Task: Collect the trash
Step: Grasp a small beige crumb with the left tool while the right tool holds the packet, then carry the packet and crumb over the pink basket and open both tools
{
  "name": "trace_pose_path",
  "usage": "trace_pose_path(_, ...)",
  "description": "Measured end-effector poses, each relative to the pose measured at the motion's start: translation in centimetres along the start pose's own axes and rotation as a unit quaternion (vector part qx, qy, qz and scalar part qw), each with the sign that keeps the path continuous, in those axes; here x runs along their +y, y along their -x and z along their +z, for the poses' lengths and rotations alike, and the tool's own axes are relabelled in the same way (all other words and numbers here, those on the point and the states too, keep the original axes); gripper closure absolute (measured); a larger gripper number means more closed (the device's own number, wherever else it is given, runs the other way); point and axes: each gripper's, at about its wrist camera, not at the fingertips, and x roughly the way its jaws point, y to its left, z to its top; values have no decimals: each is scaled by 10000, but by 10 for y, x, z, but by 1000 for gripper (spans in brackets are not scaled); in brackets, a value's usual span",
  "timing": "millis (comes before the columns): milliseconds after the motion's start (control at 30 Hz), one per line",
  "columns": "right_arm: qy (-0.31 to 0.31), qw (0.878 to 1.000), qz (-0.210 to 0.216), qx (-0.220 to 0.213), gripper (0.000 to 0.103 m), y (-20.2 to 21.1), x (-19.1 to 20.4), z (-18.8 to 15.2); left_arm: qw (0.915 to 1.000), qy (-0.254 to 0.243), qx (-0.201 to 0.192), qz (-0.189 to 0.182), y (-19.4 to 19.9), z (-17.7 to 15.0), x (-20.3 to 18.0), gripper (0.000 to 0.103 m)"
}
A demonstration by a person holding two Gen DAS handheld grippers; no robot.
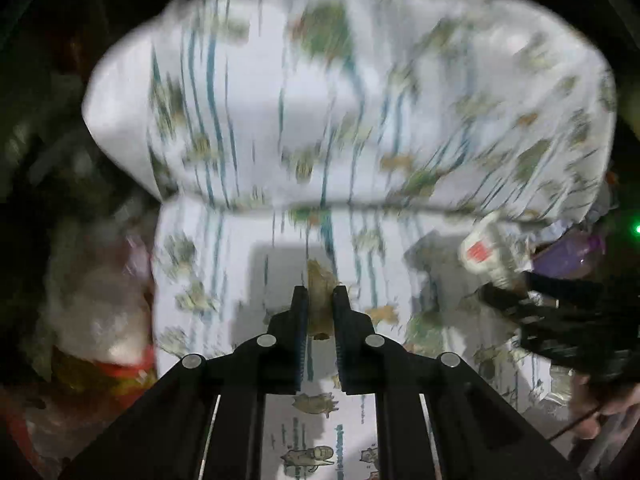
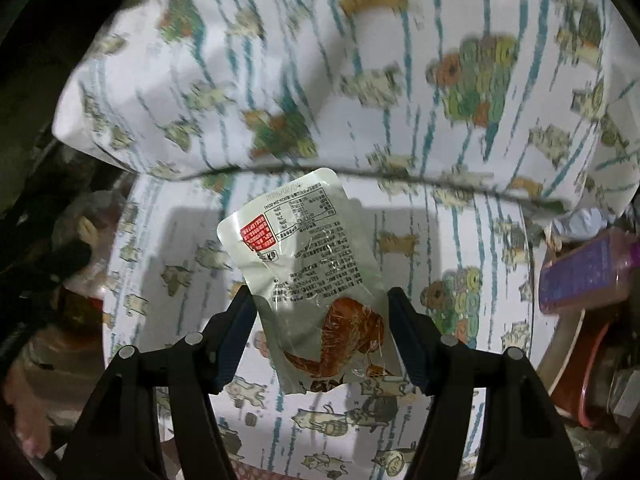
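Observation:
A white box [image 1: 280,120] with a cartoon print stands open, its lid raised; it also fills the right wrist view [image 2: 360,80]. My left gripper [image 1: 320,300] is nearly shut on a small brownish scrap [image 1: 320,308] over the box's inside. My right gripper [image 2: 322,300] is wide open, jaws on either side of a silver snack packet [image 2: 304,264] with a red label and an orange food picture; whether the pads touch it is unclear. The same packet [image 1: 486,254] and the right gripper [image 1: 540,312] show at the right of the left wrist view.
A purple packet [image 2: 584,268] and a red-rimmed container [image 2: 576,360] lie right of the box. A clear bag with red and yellow wrapping [image 1: 104,336] lies to the left. The surroundings are dark and cluttered.

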Motion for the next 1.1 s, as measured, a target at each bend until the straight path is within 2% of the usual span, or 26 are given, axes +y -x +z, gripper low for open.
trace_pose_path(67, 166, 9994, 77, -291, 38, 15, 8, -1, 9996, -3, -205, 184, 27, 3, -7, 90)
trace_pose_path(167, 464, 9965, 250, -649, 38, 37, 22, -7, 9980, 250, -563, -144, 85, -9, 0, 90)
trace_pose_path(233, 609, 9944, 423, -759, 38, 48, 32, -14, 9959, 318, -834, -135, 118, -25, 2, 90)
trace_pose_path(300, 657, 9923, 641, -829, 38, 57, 38, -22, 9944, 534, -860, -301, 142, -49, 10, 90)
trace_pose_path(367, 708, 9911, 678, -906, 38, 64, 44, -32, 9928, 762, -801, -463, 156, -73, 22, 90)
trace_pose_path(433, 875, 9888, 690, -991, 38, 72, 53, -43, 9918, 958, -700, -476, 155, -105, 34, 90)
trace_pose_path(567, 990, 9856, 501, -1277, 38, 95, 66, -64, 9939, 950, -529, -182, 133, -147, 40, 90)
trace_pose_path(633, 1000, 9864, 560, -1181, 38, 103, 72, -76, 9933, 1121, -216, -196, 118, -158, 49, 90)
trace_pose_path(700, 1141, 9857, 613, -1082, 38, 112, 80, -91, 9922, 1190, -240, -271, 117, -162, 54, 90)
trace_pose_path(800, 1116, 9855, 580, -1141, 38, 125, 82, -114, 9943, 977, -435, -9, 119, -167, 51, 90)
trace_pose_path(933, 825, 9887, 704, -1034, 38, 130, 76, -142, 9931, 1085, -235, -374, 111, -177, 50, 90)
trace_pose_path(1100, 779, 9920, 536, -834, 38, 118, 77, -172, 9958, 826, -294, -249, 115, -178, 38, 90)
